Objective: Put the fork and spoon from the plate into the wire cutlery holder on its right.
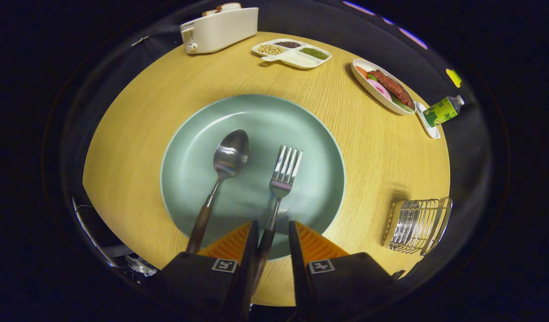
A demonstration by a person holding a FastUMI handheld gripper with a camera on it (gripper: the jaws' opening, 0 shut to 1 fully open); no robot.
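A pale green plate (310, 134) lies on the round wooden table. On it a spoon (229, 156) with a dark wooden handle rests to the left of a fork (285, 172). My gripper (273, 224) hovers over the plate's near rim, open. The fork's dark handle runs between the two fingers, close to the left finger (252, 241), and a gap stays on the right finger's side. The spoon's handle passes just outside the left finger. The wire cutlery holder (417, 226) stands on the table to the right of the plate, beyond my right finger.
At the table's far side stand a white toaster (220, 29) with bread in it, a divided white dish (292, 52) of beans, and an oval dish (384, 85) with sausage. A green bottle (444, 109) lies by the right edge.
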